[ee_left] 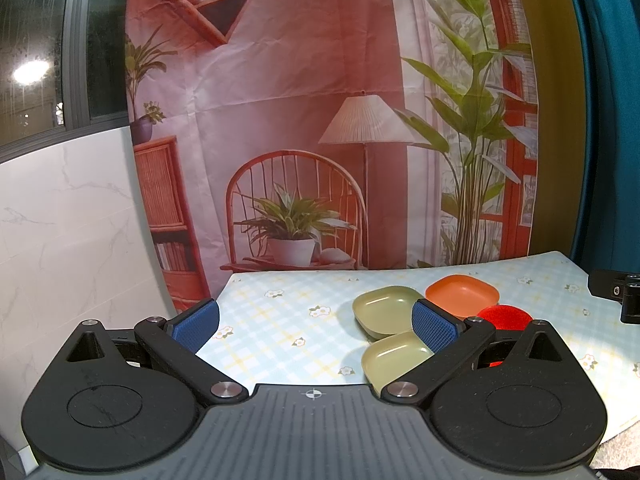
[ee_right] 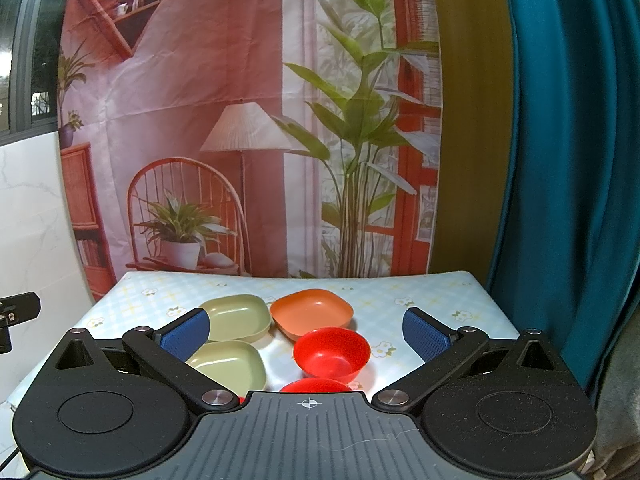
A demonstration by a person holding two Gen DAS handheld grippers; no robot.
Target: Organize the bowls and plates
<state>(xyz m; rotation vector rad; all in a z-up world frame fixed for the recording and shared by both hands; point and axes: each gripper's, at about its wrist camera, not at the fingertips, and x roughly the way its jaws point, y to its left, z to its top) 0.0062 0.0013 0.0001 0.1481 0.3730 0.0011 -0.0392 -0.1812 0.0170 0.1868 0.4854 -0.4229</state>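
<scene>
Both claws, left claw (ee_left: 316, 326) and right claw (ee_right: 306, 334), gape released above red bowl (ee_right: 331, 350)

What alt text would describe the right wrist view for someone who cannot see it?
An open right gripper hovers above five dishes on a floral tablecloth: two green plates, an orange plate, a red bowl and a second red bowl partly hidden. A printed backdrop hangs behind.
</scene>
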